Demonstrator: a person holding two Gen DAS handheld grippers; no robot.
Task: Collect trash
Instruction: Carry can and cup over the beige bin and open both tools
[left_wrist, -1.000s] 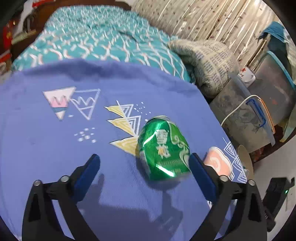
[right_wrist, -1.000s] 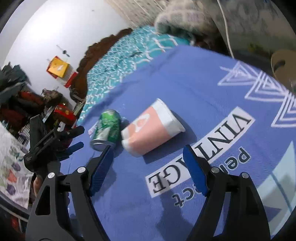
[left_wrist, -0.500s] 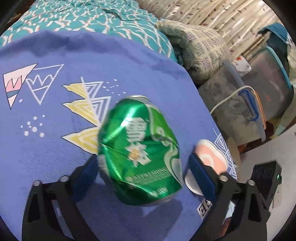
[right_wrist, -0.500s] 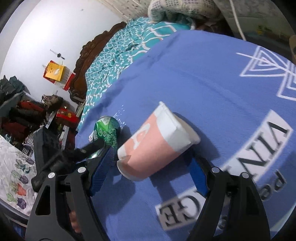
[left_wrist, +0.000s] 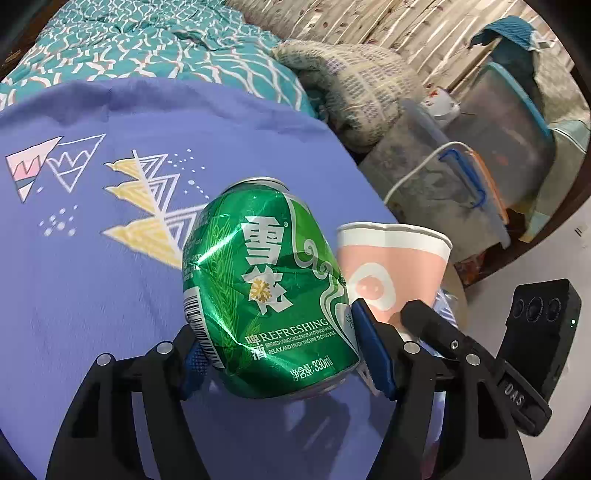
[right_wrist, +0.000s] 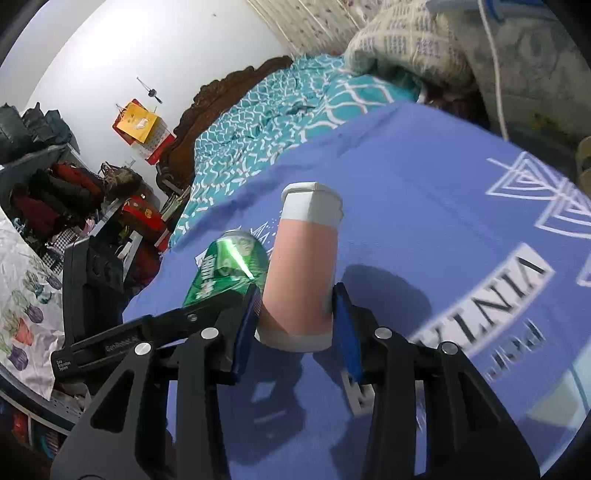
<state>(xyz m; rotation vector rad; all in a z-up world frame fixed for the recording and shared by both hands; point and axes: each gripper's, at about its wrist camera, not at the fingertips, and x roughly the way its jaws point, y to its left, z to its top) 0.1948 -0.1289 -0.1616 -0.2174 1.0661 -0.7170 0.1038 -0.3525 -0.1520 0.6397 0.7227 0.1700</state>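
Note:
A dented green beer can (left_wrist: 266, 291) sits between the blue pads of my left gripper (left_wrist: 284, 354), which is shut on it over the purple printed cloth (left_wrist: 92, 288). A pink and white paper cup (right_wrist: 303, 273) is squeezed flat between the pads of my right gripper (right_wrist: 295, 321), which is shut on it. The cup (left_wrist: 388, 269) also shows in the left wrist view just right of the can. The can (right_wrist: 229, 269) shows in the right wrist view left of the cup, with the left gripper's finger under it.
A bed with a teal patterned quilt (left_wrist: 155, 48) lies beyond the cloth. A folded blanket (left_wrist: 354, 96) and plastic storage boxes (left_wrist: 491, 147) stand at the right. Shelves with clothes and bags (right_wrist: 48, 192) are at the left in the right wrist view.
Both grippers moved in and closed: the left on the green can, the right on the paper cup, which now looks flattened. Both were open around them before.

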